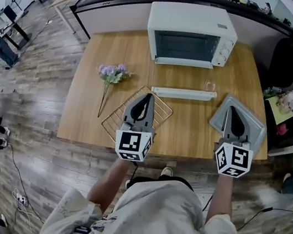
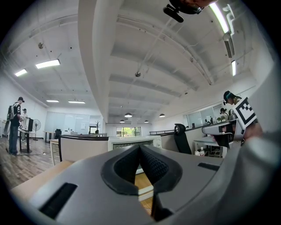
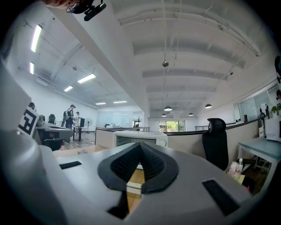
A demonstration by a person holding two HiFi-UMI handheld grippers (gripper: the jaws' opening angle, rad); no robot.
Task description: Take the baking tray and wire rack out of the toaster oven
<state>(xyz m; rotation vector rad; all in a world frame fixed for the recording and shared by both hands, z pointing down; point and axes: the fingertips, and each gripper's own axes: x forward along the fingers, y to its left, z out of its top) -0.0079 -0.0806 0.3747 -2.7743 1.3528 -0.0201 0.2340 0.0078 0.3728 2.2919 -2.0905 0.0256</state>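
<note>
The white toaster oven stands at the back of the wooden table, its glass door folded down flat. A wire rack lies on the table at front left. My left gripper hovers over it, shut, with nothing between its pads. The grey baking tray rests at the front right corner. Above it is my right gripper, shut and empty. Both gripper views look level at the oven, with the left gripper's jaws and the right gripper's jaws closed tip to tip.
A sprig of purple flowers lies at the table's left side. A black office chair and a side desk with small items stand to the right. A partition wall runs behind the oven.
</note>
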